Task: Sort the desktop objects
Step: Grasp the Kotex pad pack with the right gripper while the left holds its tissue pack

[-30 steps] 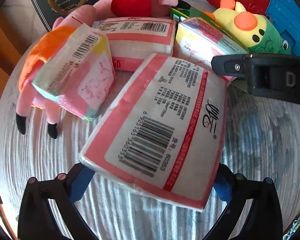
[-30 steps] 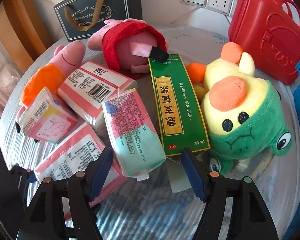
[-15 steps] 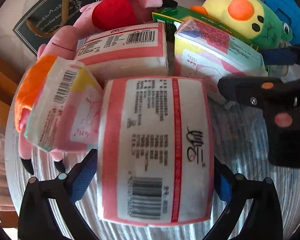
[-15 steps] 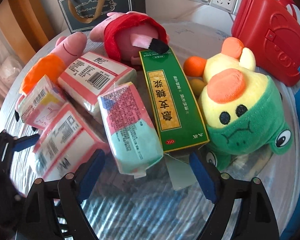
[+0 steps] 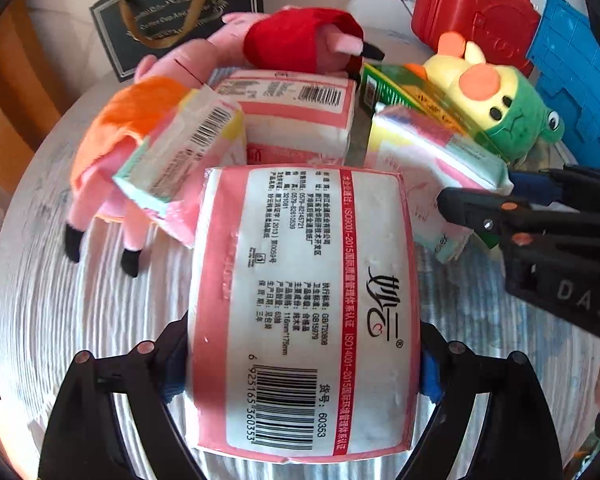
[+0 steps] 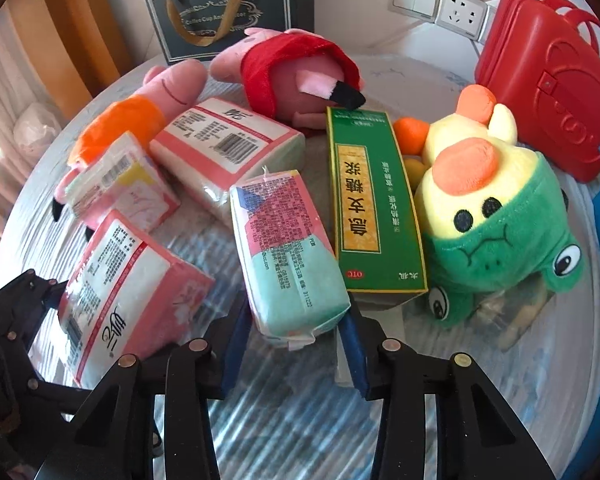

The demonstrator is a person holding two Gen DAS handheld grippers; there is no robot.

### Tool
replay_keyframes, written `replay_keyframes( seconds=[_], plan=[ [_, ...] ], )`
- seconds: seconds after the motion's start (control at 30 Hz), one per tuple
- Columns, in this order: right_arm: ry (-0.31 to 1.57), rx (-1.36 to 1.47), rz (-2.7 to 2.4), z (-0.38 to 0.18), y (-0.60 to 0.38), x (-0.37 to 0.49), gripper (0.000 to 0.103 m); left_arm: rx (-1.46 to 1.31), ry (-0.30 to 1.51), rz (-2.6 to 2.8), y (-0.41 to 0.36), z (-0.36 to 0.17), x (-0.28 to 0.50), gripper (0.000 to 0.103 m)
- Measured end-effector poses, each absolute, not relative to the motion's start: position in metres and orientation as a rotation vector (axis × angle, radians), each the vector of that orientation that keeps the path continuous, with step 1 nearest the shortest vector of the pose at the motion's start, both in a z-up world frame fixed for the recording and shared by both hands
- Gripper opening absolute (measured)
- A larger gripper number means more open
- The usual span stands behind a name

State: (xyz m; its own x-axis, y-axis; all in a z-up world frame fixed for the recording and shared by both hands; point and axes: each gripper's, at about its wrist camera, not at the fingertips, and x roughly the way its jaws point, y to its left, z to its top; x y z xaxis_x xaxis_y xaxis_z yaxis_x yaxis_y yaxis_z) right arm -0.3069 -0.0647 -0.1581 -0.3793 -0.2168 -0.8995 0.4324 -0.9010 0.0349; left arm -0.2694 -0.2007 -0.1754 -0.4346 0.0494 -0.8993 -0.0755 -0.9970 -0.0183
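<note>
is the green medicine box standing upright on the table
No, the green medicine box lies flat beside the frog plush, its printed face up.

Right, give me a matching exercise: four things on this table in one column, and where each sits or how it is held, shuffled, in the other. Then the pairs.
Things
1. pink tissue pack
2. teal tissue pack
3. green box
4. red case

Places
A. leaning on the frog plush
B. between the left gripper fingers
C. at the far right edge, below the wall socket
D. between the right gripper fingers

Pairs: 1-B, 2-D, 3-A, 4-C
</note>
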Motion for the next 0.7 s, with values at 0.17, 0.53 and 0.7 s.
replay_keyframes(
  seconds=[0.17, 0.53, 0.7],
  plan=[
    [0.295, 1.368, -2.353, -0.13, -0.053, -0.275, 0.039, -1.539, 0.034, 2.683, -0.199, -0.144, -0.238, 0.087],
    [0.248, 1.118, -2.468, -0.057, -0.047, -0.234, 0.01, -1.39, 0.037, 2.821, -0.162, -0.105, -0.213, 0.087],
    [0.241, 1.166, -2.4, -0.054, -0.032, -0.225, 0.011, -1.436, 0.049, 2.852, -0.15, -0.109, -0.192, 0.087]
  ],
)
